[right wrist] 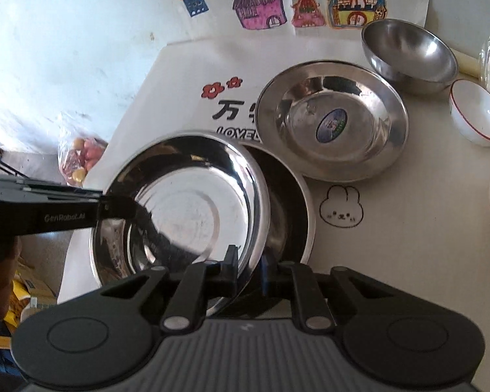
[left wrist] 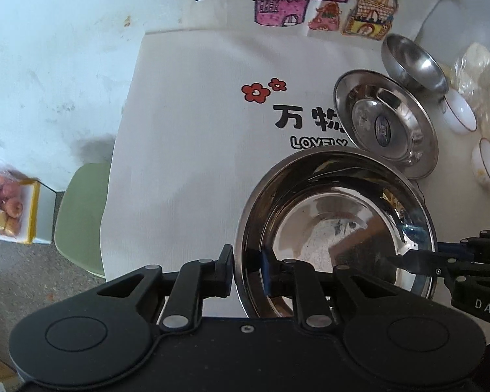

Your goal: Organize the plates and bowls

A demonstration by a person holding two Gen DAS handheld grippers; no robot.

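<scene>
A held plate (right wrist: 186, 202) hangs over the tablecloth (right wrist: 392, 261) — second plate (right wrist: 333, 124) behind, bowl (right wrist: 408, 55) farther back.

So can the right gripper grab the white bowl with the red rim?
Probably not yet: the right gripper is clamped on the steel plate, though nothing blocks the way to the white bowl.

Two steel plates: the held plate (right wrist: 192, 196) and the plate (right wrist: 330, 121) on the counter (right wrist: 392, 261). One steel bowl (right wrist: 408, 55). Two white red-rimmed bowls (right wrist: 477, 114). Two hand-held grippers. One bag of fruit (right wrist: 78, 160)
</scene>
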